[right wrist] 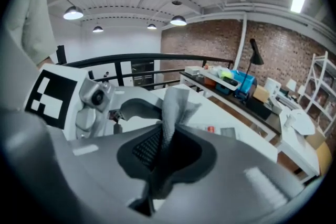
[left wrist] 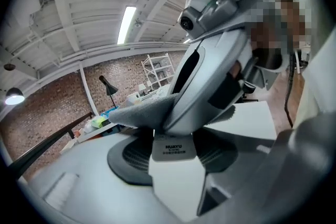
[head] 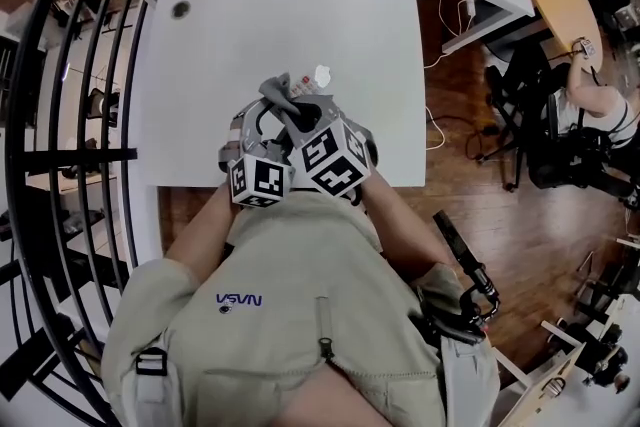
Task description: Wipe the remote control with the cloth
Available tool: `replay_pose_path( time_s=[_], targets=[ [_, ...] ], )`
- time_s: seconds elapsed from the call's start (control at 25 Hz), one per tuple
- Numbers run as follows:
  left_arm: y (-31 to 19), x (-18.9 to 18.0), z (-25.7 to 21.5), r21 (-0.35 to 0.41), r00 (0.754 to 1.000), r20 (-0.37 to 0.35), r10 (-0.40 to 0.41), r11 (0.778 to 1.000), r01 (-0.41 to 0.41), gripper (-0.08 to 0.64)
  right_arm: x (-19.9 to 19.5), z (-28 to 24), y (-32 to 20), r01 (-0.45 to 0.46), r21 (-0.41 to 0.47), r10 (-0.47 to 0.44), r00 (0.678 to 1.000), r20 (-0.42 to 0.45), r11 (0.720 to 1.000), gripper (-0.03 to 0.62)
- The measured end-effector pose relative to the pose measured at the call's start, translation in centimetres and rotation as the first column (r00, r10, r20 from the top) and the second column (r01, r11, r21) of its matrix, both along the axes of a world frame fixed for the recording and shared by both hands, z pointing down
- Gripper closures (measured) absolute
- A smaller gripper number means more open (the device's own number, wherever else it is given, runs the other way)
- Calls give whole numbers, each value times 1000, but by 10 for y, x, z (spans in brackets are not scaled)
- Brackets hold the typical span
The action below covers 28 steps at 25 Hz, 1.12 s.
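My left gripper (left wrist: 173, 160) is shut on a white remote control (left wrist: 176, 181), whose end label faces the camera. My right gripper (right wrist: 165, 152) is shut on a grey cloth (right wrist: 176, 105), which stands up out of its jaws. In the left gripper view the cloth (left wrist: 139, 113) hangs from the right gripper's body (left wrist: 210, 76) and lies across the remote's far end. The remote (right wrist: 212, 129) shows a red button just behind the cloth. In the head view both marker cubes (head: 300, 165) sit close together over the white table's (head: 250, 25) front edge, with the cloth (head: 278, 91) just beyond them.
A small dark hole (head: 180, 9) marks the table's far left corner. A black railing (head: 60, 155) runs along the left. More desks stand at the back, and a person (head: 590, 105) sits at the far right on the wooden floor (head: 500, 215).
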<state>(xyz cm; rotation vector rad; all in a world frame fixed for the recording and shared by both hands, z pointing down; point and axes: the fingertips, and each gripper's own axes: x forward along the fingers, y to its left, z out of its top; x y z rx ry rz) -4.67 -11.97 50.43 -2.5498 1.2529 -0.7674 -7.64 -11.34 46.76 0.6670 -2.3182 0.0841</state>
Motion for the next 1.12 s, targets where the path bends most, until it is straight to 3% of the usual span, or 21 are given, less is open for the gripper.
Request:
replay_pose_path(
  time_s=[0.16,0.28,0.4,0.52,0.72,0.92,1.12],
  targets=[
    [0,-2,0,-40,998,-62,-11,999,8,321,-1,-8,4,30,-27,-28,998,54,999,565],
    [-4,-5,-10,-132,980,-199,-19,991,-7,321,22,-30,-19,-122,24,116,978,175,992,565],
    [-9,-13,-15,-271,922,-381,-71,962,-37,321,63,-48,-50,-325,97,292,921,256,941,565],
    [-9,-19,-15,-346,870,-481,-104,935,-79,321,88,-43,-65,-403,129,366,899,239,906,565],
    [-10,-12,-26,-347,847,-524,-88,930,-118,321,77,-19,-57,-329,160,302,938,169,931,565],
    [-16,-15,-35,-344,829,-550,-97,931,-120,321,46,-10,-28,-151,190,133,986,104,970,565],
    [-16,-16,-37,-345,821,-563,-92,929,-133,321,39,-5,-16,-34,214,19,997,68,976,566]
  ],
)
